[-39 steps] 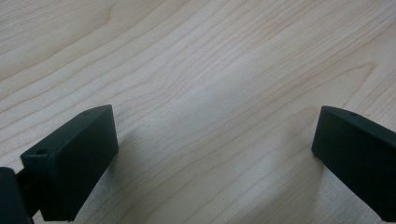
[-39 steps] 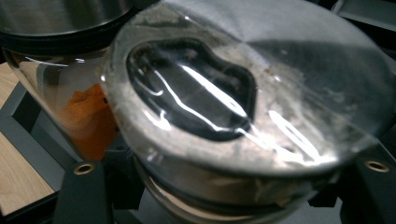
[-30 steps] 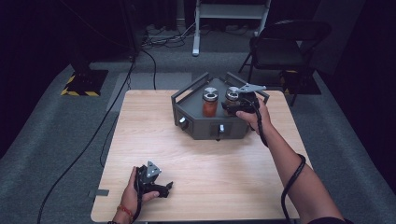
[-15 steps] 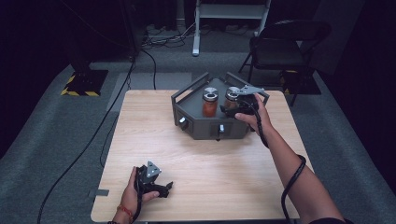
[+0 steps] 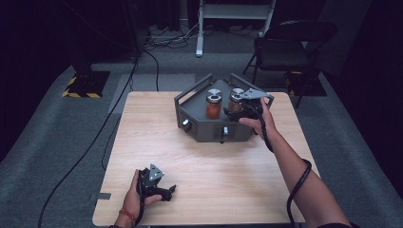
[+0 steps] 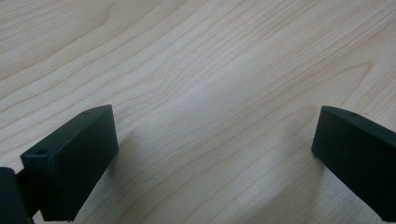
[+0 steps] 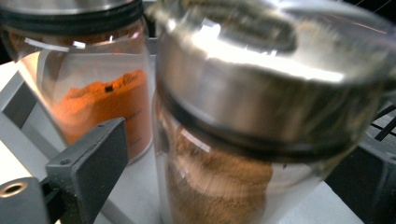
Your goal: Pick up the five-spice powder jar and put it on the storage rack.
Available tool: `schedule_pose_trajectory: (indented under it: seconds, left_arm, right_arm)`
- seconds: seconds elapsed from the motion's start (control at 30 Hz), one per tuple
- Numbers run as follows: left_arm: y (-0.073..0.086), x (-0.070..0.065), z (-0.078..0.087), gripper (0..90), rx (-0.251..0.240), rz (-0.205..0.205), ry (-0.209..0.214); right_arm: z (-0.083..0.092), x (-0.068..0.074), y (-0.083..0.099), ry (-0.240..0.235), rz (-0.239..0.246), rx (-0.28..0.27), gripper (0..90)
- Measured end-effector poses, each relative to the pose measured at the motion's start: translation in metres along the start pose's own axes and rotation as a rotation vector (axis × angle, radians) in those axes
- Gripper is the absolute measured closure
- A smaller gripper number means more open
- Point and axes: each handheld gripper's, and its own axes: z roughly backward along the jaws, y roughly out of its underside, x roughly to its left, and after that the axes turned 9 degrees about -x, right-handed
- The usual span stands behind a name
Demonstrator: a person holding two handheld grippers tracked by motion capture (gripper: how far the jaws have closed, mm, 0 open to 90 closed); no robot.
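Jaws of the right gripper [image 5: 234, 113] have just been opening and now stand apart around the brown spice jar [image 7: 243, 154], which sits in the grey rack [image 5: 209, 133] beside the orange spice jar [image 7: 100, 100]. By my reading the placing is done and only the withdrawal is left. Only 1 black jaw is visible in the right gripper view; the other is cut off. Across the table [image 5: 223, 171], the left gripper [image 5: 164, 191] rests with jaws wide apart, holding nothing.

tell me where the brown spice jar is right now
In the high view the brown spice jar stands in the grey rack, right of the orange spice jar, at the right gripper.
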Motion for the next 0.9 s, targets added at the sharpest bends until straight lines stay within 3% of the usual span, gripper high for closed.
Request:
schedule_pose_trajectory:
  seconds: [0.4, 0.63, 0.9]
  left_arm:
    - [0.0, 0.0, 0.0, 0.3, 0.0, 0.0, 0.0]
    - [0.0, 0.0, 0.0, 0.3, 0.0, 0.0, 0.0]
    - [0.0, 0.0, 0.0, 0.2, 0.0, 0.0, 0.0]
  right_arm:
    - [0.018, 0.003, 0.015, -0.015, 0.034, -0.009, 6.1]
    - [0.035, 0.002, 0.022, -0.033, 0.047, -0.041, 6.1]
    - [0.054, 0.002, 0.034, -0.082, 0.071, -0.061, 6.1]
